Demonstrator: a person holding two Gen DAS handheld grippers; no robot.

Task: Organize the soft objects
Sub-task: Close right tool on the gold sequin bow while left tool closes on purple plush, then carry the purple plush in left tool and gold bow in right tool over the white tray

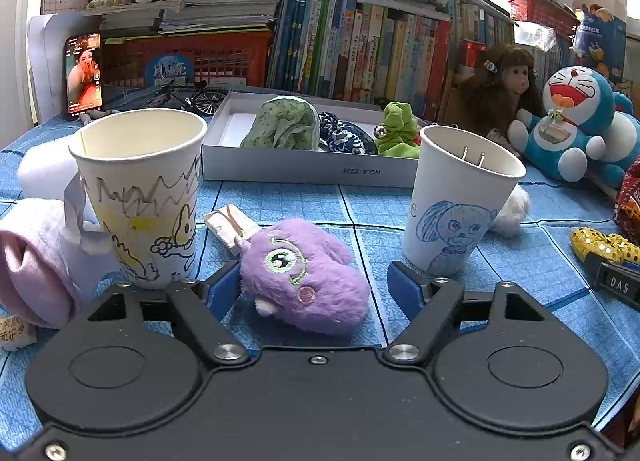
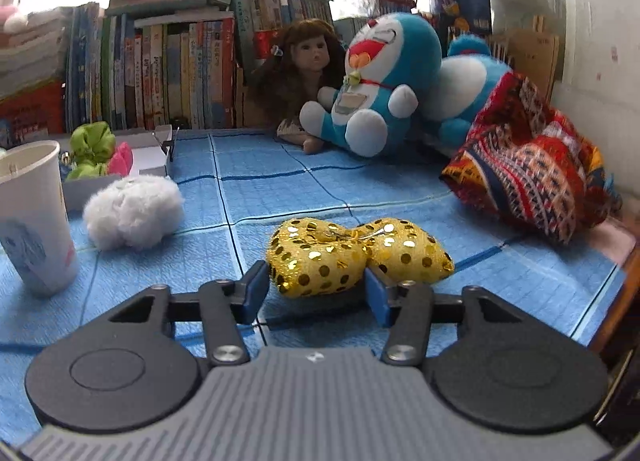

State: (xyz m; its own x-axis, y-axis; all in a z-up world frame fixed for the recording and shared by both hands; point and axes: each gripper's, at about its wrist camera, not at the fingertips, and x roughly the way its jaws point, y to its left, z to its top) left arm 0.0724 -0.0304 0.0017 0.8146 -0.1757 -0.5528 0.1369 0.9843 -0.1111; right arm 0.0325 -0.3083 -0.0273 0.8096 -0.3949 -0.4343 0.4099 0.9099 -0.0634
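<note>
Two paper cups [image 1: 140,197], one purple plush [image 1: 306,275], two gold hearts [image 2: 356,255].

Your right gripper [image 2: 316,293] is spread around the near lobe of the gold sequined plush [image 2: 352,257], pads beside it on both sides, contact unclear. White fluffy toy [image 2: 132,211] ahead-left, paper cup [image 2: 34,217] far left. Doraemon plush [image 2: 380,81] straight ahead, patterned cloth [image 2: 536,165] ahead-right.

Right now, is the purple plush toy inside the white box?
No, the purple plush toy lies on the blue cloth, in front of the white box.
</note>
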